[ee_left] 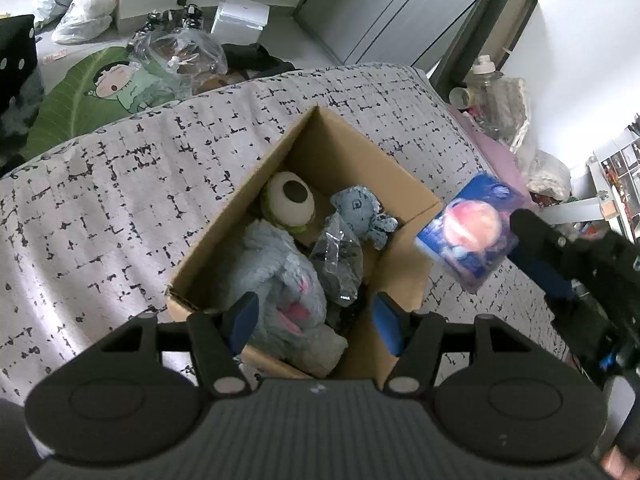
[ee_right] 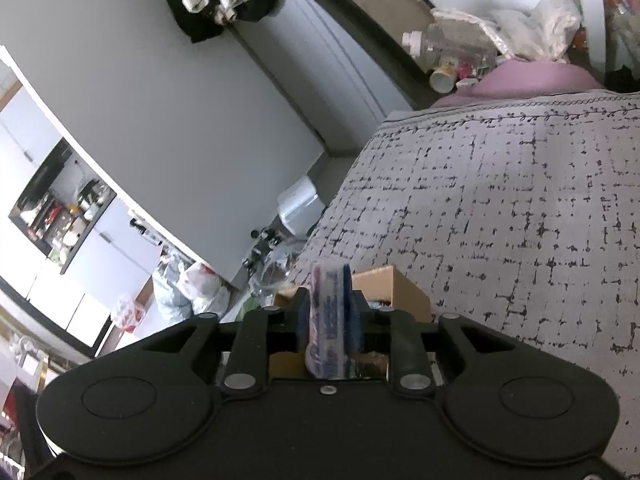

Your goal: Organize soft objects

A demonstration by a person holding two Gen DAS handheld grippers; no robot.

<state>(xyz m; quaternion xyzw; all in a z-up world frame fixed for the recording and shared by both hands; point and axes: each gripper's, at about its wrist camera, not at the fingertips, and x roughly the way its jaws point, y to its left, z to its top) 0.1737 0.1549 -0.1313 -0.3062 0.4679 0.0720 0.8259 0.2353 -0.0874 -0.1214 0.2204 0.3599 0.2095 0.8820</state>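
Your left gripper (ee_left: pixel 314 318) hangs over the near end of the cardboard box (ee_left: pixel 408 178), fingers spread wide with nothing between them. The box sits on the grey patterned bedspread (ee_left: pixel 100 200). Its near wall is cut off behind your gripper body.

One box, four things inside, left to right: a big fluffy grey-blue plush (ee_left: pixel 276 280) with pink patches, lower part hidden by your left finger; a round cream toy (ee_left: pixel 290 200) with one dark spot, its green base mostly buried; a crinkled clear plastic bag (ee_left: pixel 340 256), contents too dark to make out; a small blue plush (ee_left: pixel 360 210) against the far right wall.

Right of the box, one flat blue packet (ee_left: pixel 472 232) with a pink-orange round print hangs in the air, blurred. Your right gripper (ee_left: pixel 532 248) reaches in from the right edge, only partly in view there.

In the right wrist view, your right gripper (ee_right: pixel 327 308) has the packet (ee_right: pixel 326 332) edge-on between its blue pads. The fingers stand narrow, but I can't tell whether the pads press on it or sit just off it. Only a top corner of the box (ee_right: pixel 384 284) shows past the fingertips.
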